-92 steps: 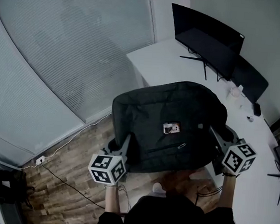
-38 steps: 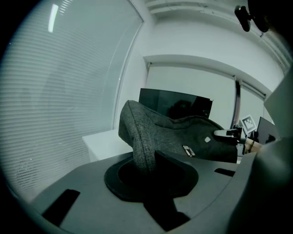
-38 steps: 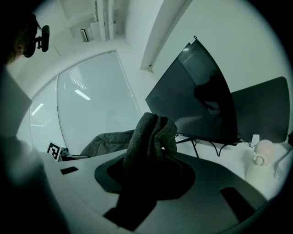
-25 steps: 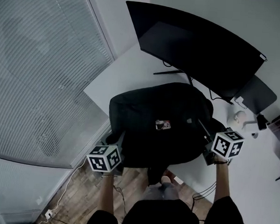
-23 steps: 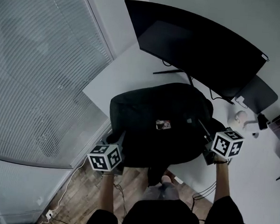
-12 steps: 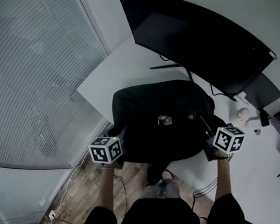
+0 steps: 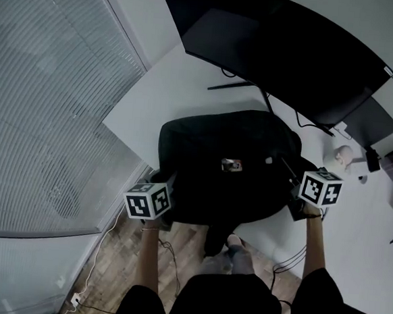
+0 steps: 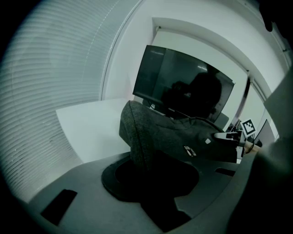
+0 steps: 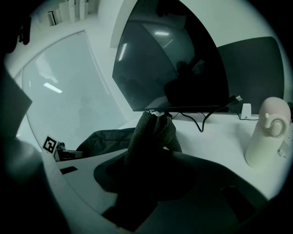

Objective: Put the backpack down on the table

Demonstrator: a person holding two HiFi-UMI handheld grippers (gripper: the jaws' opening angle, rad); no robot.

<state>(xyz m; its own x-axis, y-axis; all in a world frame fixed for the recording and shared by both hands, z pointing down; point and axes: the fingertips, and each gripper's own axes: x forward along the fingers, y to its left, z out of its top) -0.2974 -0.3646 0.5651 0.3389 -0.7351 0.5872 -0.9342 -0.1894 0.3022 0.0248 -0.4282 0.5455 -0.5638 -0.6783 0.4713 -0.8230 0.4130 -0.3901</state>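
Head view: black fabric backpack [image 7: 224,148] lies over the near edge of the white tabletop [image 7: 167,96]; left tongs [image 7: 169,183] and right tongs [image 7: 292,192], jaws just eased slightly wider, each grip its fabric at either side.

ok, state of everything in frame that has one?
backpack, lying on the table, near end past its edge, gripped at both sides
left tool, shut on backpack, jaws just eased wider
right tool, shut on backpack, jaws just eased wider
monitor, upright, screen dark
bottle, upright, lid on
blinds, closed
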